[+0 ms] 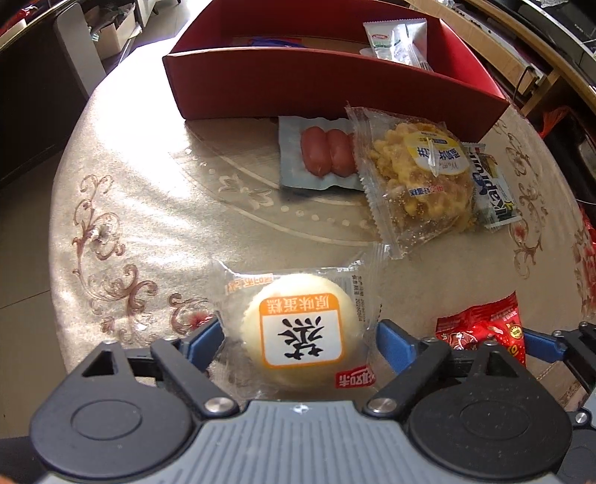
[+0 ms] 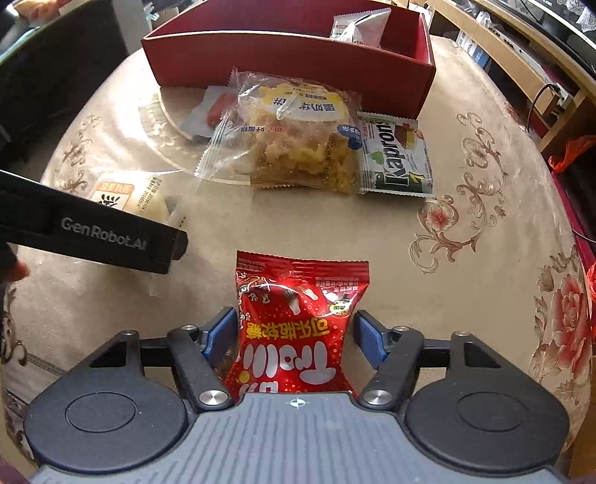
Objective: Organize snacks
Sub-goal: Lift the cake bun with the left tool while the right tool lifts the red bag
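Note:
A round pale cake [image 1: 301,331] in a clear wrapper lies on the tablecloth between the blue fingers [image 1: 208,335] of my left gripper [image 1: 300,335]. The jaws stand wide and open, with the pads clear of the cake. A red candy bag [image 2: 294,327] lies between the fingers of my right gripper [image 2: 296,331]. Its left pad [image 2: 223,331] touches the bag, while a thin gap shows at the right pad, so this gripper is open. The red box [image 2: 279,59] stands at the far side with a white packet [image 2: 357,26] inside.
Between the grippers and the box lie a sausage pack [image 1: 324,152], a clear pack of yellow crisp snack [image 1: 421,175] and a Kaprons wafer [image 2: 398,156]. The left gripper's black body [image 2: 111,238] reaches in from the left. Table edges curve away on both sides.

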Motion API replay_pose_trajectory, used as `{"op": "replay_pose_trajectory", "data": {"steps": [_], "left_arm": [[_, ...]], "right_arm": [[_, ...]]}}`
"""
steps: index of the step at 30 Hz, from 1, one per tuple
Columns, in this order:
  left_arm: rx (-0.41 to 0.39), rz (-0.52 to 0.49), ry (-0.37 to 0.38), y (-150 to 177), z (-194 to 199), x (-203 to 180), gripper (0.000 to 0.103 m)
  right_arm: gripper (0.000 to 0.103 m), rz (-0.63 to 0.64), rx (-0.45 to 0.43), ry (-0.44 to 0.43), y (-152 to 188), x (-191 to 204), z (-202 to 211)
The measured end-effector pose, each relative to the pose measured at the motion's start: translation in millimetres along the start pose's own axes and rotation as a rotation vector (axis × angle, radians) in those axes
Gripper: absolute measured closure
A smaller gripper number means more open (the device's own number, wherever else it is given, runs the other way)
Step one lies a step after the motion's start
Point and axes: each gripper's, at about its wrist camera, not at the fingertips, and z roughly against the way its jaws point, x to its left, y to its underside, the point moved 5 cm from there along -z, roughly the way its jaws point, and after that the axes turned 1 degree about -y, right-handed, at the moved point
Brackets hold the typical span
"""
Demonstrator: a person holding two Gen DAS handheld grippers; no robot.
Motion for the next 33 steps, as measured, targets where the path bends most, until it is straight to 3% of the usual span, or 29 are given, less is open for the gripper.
{"op": "replay_pose_trajectory", "data": {"steps": [3, 5, 11, 17, 24, 33], "left_arm": [[-0.002, -0.017, -0.022, 1, -2, -4, 0.016], [-0.009, -0.028, -0.049, 2, 0, -6, 0.026], [-0.013, -0.030, -0.029, 5, 7, -5, 0.032], [-0.012, -0.057, -0.028, 11, 10, -10, 0.034], [0.008, -0.095, -0.024, 26, 12, -11, 0.032], [0.005, 0.008, 0.060, 12, 15, 1, 0.027]], "right_arm": [[0.041, 0.006, -0.005, 0.004, 0, 1, 2], [0.043, 0.007, -0.010, 0.003, 0, 2, 4], [0.044, -0.006, -0.024, 0.004, -2, -4, 10], [0.044, -0.028, -0.052, 0.005, -7, -7, 15], [0.044, -0.046, -0.027, 0.022, -4, -13, 8], [0.044, -0.068, -0.018, 0.012, -6, -15, 5]]}}
